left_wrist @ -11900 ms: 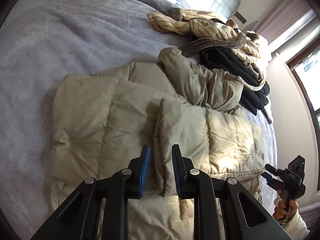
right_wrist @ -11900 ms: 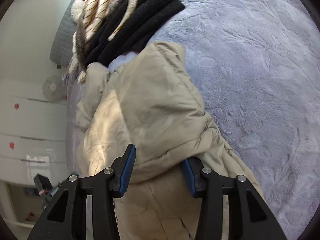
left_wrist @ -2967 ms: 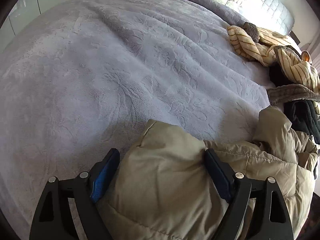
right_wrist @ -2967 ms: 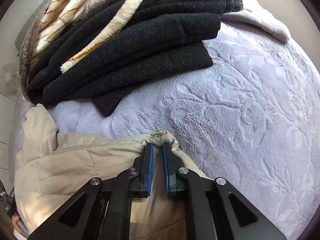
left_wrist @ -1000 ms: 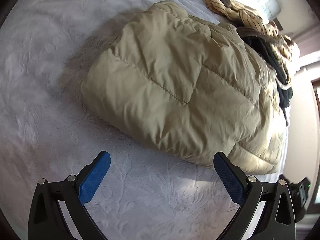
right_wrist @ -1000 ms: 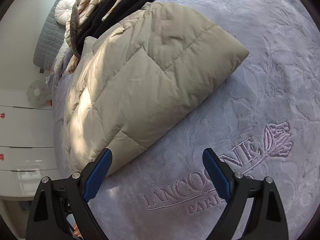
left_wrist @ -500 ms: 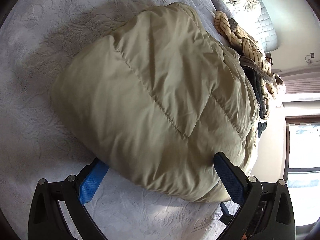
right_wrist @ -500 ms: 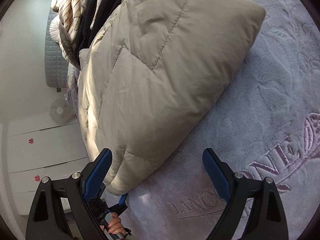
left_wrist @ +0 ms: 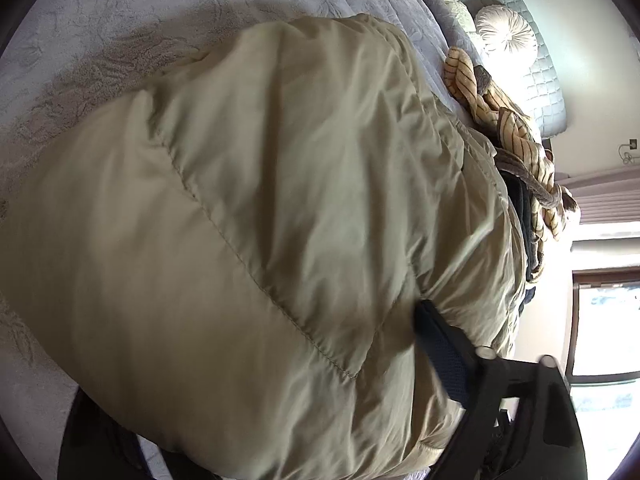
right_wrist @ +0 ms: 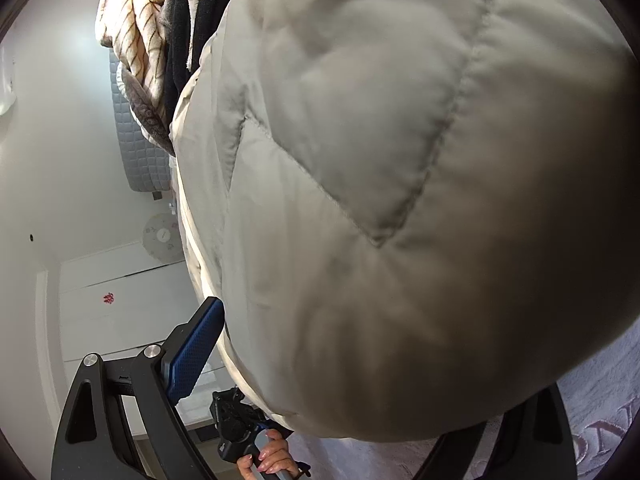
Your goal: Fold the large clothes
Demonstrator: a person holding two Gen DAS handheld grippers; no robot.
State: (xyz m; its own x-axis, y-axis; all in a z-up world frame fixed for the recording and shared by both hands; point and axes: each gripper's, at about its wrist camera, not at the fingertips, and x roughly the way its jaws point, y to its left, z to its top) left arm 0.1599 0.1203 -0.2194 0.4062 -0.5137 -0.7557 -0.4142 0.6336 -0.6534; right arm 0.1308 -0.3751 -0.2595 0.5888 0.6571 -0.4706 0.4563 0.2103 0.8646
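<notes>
Item: puffer jacket [left_wrist: 248,240], beige, quilted, already folded into a thick bundle. It lies on the grey bedspread [left_wrist: 100,12], on the side of the clothes pile [left_wrist: 516,148] away from the headboard [left_wrist: 516,28], touching or nearly touching that pile.

Left gripper [left_wrist: 272,412]: I have it pushed onto one end of the bundle. Its jaws have just been closing, with the jacket between them. One blue pad [left_wrist: 440,344] dents the fabric; the other finger is a dark blur under the bundle's lower edge. I read this as clamped on the jacket.

Right gripper [right_wrist: 360,364]: set at the opposite end. One blue pad [right_wrist: 196,356] stands just beside the jacket's edge; the other finger is hidden under the bulge. The jaws straddle the bundle, but whether they press on it I cannot tell.

Also seen from the right wrist: my other hand [right_wrist: 272,456] on its handle below the bundle, white cupboards [right_wrist: 108,312] beyond.

Clothes pile: striped cream garment and dark ones, stacked between the jacket and the headboard; a round white cushion [left_wrist: 506,34] against the headboard.

Step in hand, as I judge it: folding done, taking hold of the bundle at both ends.

Next move calls for: a firm squeeze from both sides, since the filling is springy and slippery, then an even lift so the fold does not fall open.
</notes>
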